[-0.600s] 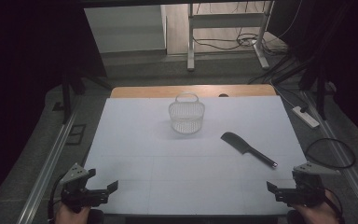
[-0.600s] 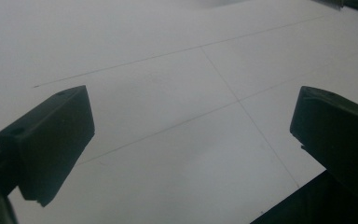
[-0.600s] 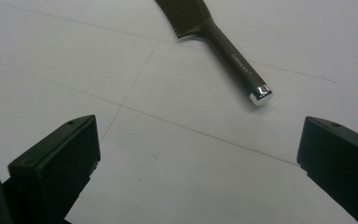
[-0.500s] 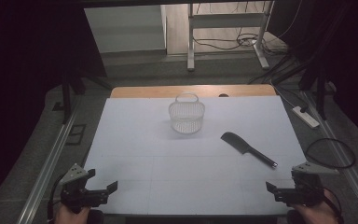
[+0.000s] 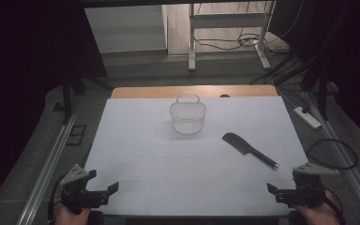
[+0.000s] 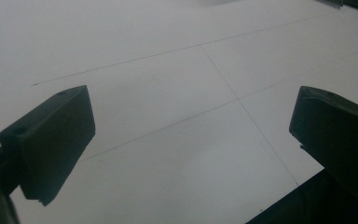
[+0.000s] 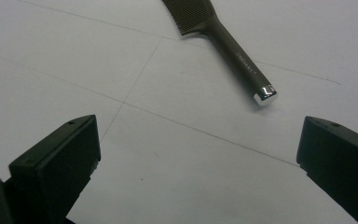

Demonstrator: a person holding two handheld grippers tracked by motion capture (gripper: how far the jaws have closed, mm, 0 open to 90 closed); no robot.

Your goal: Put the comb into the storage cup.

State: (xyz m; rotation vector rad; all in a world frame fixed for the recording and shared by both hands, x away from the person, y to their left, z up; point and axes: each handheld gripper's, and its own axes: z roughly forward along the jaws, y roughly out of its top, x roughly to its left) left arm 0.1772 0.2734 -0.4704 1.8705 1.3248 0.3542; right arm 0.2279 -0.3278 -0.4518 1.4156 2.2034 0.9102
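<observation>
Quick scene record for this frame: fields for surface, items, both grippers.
surface: white table top, thin grid lines
basket: clear wire basket, upright, centre far side
comb: dark comb, flat, right of the basket, handle end toward the right gripper
left gripper: open, nothing held, near-left edge
right gripper: open, nothing held, near-right edge, comb handle ahead of its jaws

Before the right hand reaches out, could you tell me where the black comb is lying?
In the high view the comb lies flat on the white table, right of the wire basket and ahead of the open right gripper.
</observation>
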